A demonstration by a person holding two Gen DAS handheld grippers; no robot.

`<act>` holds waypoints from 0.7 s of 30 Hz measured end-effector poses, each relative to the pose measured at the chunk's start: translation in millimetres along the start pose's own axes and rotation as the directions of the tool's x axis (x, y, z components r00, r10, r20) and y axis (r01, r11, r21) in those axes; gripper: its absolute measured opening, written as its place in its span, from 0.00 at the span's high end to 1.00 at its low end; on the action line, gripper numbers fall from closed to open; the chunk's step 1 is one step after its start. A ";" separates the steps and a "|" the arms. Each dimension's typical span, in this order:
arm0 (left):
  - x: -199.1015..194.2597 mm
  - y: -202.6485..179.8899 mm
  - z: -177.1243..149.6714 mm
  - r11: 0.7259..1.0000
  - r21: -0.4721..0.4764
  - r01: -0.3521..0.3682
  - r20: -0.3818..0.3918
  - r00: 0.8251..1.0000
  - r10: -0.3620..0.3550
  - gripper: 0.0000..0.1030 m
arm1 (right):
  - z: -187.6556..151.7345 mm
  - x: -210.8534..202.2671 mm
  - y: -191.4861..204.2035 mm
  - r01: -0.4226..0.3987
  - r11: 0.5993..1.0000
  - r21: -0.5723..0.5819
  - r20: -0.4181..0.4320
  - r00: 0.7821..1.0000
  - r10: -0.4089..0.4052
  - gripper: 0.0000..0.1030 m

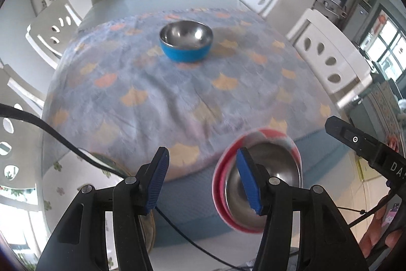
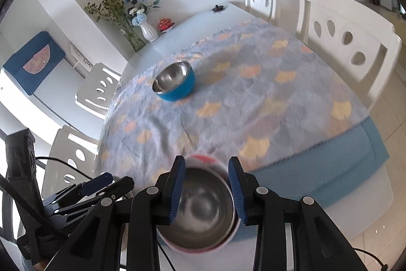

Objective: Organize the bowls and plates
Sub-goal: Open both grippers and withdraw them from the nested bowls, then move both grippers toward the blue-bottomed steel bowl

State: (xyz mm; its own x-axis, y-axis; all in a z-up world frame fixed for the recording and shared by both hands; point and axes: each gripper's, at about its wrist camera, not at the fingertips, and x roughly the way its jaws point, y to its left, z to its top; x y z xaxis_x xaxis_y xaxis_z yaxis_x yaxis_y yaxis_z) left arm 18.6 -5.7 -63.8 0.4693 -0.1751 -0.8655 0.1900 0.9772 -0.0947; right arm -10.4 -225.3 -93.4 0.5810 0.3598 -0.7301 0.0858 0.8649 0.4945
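Your right gripper (image 2: 206,188) is clenched on the rim of the red bowl (image 2: 203,207), low at centre of the right wrist view, one pad inside and one outside its wall. Your left gripper (image 1: 203,182) stands released, nothing between its pads; the red bowl shows behind its right finger. The blue bowl (image 1: 186,41) sits upright on the patterned tablecloth (image 1: 157,98), upper centre, well apart from both tools.

We see our left gripper (image 1: 203,182) and right gripper (image 2: 206,188) built alike: black plastic linkage arms fixed with round silver screws, ending in ribbed blue pads (image 1: 247,179). A thin black cable (image 1: 50,133) trails from the left one.
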 end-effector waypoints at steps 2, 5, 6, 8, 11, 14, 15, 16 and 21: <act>3.3 1.1 9.6 1.000 -0.011 -0.008 0.004 1.000 0.008 0.48 | 11.7 6.6 -0.9 -0.021 1.000 -0.005 -0.011 1.000 0.021 0.67; 7.0 1.6 26.3 0.999 -0.018 -0.028 0.010 1.000 0.028 0.48 | 32.7 20.5 -0.8 -0.064 0.998 -0.017 -0.045 0.997 0.063 0.67; 7.0 1.3 33.7 0.999 -0.018 -0.037 0.015 0.999 0.037 0.48 | 38.4 23.3 -0.1 -0.069 0.997 -0.024 -0.049 0.997 0.068 0.67; 4.5 0.1 47.1 0.999 -0.012 -0.049 0.032 0.998 0.049 0.48 | 54.6 29.7 2.1 -0.085 0.995 -0.043 -0.053 0.995 0.083 0.67; -0.4 -1.0 70.3 0.997 -0.011 -0.081 0.066 0.994 0.082 0.47 | 82.9 38.5 8.3 -0.124 0.990 -0.068 -0.057 0.991 0.120 0.67; 3.1 1.2 93.2 0.995 -0.030 -0.097 0.086 0.991 0.099 0.46 | 105.9 44.4 11.4 -0.156 0.984 -0.088 -0.047 0.987 0.152 0.67; 6.3 2.4 99.4 0.994 -0.038 -0.104 0.083 0.991 0.106 0.46 | 115.3 47.7 11.8 -0.166 0.982 -0.093 -0.044 0.986 0.162 0.67; 10.8 3.5 106.2 0.993 -0.047 -0.108 0.078 0.991 0.112 0.46 | 120.9 49.8 11.4 -0.170 0.981 -0.096 -0.043 0.985 0.166 0.67; 33.7 8.3 128.2 0.992 -0.068 -0.104 0.045 0.993 0.107 0.46 | 152.8 77.5 7.3 -0.186 0.977 -0.102 -0.065 0.982 0.180 0.67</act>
State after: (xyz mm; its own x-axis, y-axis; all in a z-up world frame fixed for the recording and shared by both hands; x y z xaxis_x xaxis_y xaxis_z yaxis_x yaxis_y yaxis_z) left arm 146.6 -18.9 -30.7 0.5256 -0.0747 -0.8474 0.0810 0.9960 -0.0376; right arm 159.0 -244.6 -74.3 0.5332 0.5315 -0.6582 -0.1070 0.8141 0.5707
